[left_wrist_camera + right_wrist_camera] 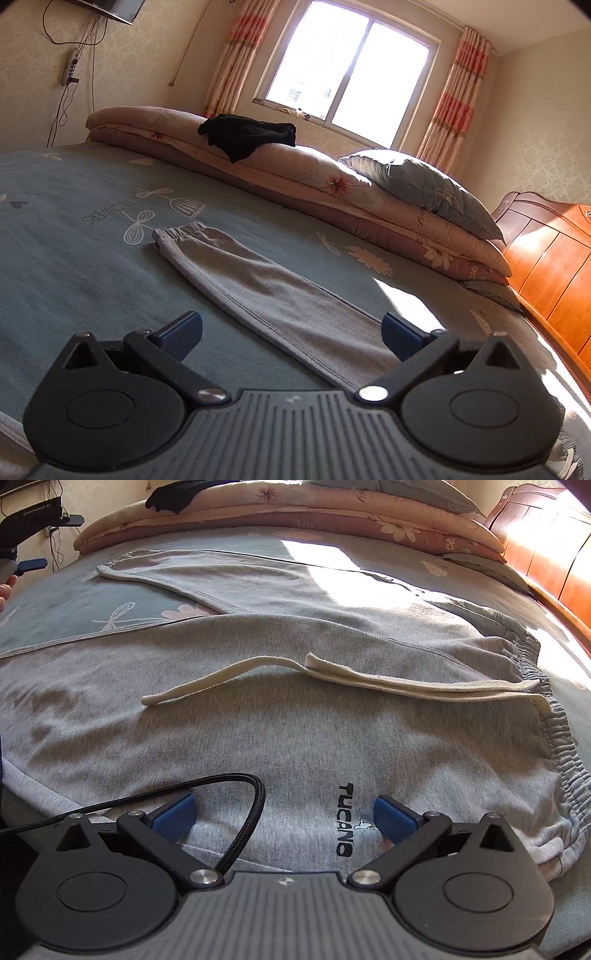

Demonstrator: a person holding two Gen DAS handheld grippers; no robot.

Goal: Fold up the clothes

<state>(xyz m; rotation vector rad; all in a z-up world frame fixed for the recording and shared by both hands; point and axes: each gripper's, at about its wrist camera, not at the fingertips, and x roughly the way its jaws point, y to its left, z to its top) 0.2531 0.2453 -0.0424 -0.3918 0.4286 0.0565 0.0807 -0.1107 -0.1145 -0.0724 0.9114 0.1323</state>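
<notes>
Grey sweatpants [258, 723] lie spread flat on the bed, with the elastic waistband [554, 738] at the right and a cream drawstring [332, 681] across the front. One pant leg [258, 280] stretches away in the left wrist view, cuff [181, 230] at its far end. My left gripper [291, 332] is open above the near part of that leg, blue pads wide apart. My right gripper [284, 818] is open just over the hip area near the black "TUCANO" print [345, 818]. Nothing is held between either pair of fingers. The left gripper also shows at the right wrist view's far left edge [31, 565].
The bed has a teal flowered sheet [74, 240]. A folded pink quilt [295, 173] and a grey pillow [424, 188] lie along the far side, with a black garment [247, 136] on the quilt. A wooden headboard [554, 266] is at the right. A black cable [243, 819] loops by my right gripper.
</notes>
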